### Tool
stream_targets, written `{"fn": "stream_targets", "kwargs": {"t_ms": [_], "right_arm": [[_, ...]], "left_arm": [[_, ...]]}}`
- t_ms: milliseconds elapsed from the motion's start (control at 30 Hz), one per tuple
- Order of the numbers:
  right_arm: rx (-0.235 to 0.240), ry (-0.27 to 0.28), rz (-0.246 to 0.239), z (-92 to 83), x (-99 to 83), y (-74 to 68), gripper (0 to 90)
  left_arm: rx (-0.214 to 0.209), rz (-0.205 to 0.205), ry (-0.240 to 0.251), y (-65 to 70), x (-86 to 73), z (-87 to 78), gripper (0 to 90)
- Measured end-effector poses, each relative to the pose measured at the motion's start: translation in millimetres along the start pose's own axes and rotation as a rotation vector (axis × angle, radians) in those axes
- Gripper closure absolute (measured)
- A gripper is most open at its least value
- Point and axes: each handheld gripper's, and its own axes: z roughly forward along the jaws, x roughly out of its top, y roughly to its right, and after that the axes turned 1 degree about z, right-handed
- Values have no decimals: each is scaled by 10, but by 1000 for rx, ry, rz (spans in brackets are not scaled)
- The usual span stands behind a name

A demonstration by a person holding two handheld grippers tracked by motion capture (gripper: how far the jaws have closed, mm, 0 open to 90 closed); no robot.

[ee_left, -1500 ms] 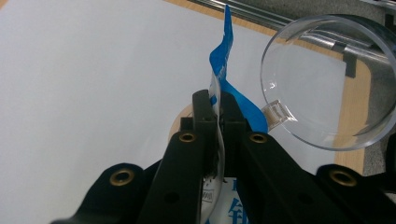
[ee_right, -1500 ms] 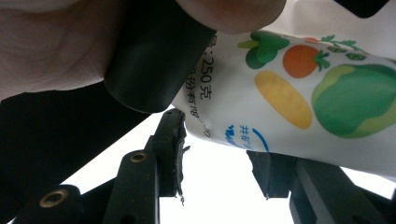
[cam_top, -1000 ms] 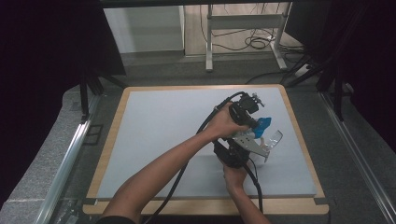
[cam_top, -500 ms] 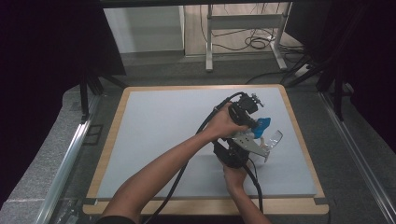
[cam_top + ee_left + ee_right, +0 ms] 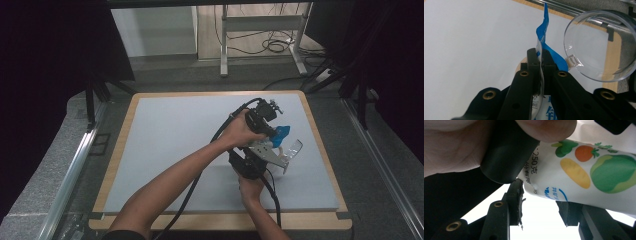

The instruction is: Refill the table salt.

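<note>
Although both hands hang over the right half of the counter [image 5: 165,150], nothing has shifted between the earlier high views and this one: the arms, the packet and the cup sit just where they were, so the work is in a pause, not a move. The left gripper [image 5: 541,56] has its jaws closed tight on the thin edge of the blue-and-white packet [image 5: 544,32], which stands up toward 12 o'clock in the left gripper view. A clear plastic cup [image 5: 599,47] lies at 2 o'clock of those jaws, its mouth turned toward the packet.

In the right gripper view, the right gripper [image 5: 541,205] has jaws standing partly apart beneath the packet's printed face [image 5: 584,175]; whether they press it I cannot tell.

My reading: the packet is being steadied, perhaps for tearing open or pouring, and that step has not begun.
</note>
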Motion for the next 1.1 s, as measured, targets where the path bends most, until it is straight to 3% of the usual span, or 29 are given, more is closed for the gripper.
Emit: {"fn": "stream_targets", "kwargs": {"t_ms": [1100], "right_arm": [[5, -2, -1, 4, -33, -14, 589]], "left_arm": [[1, -4, -2, -13, -39, 7, 891]]}}
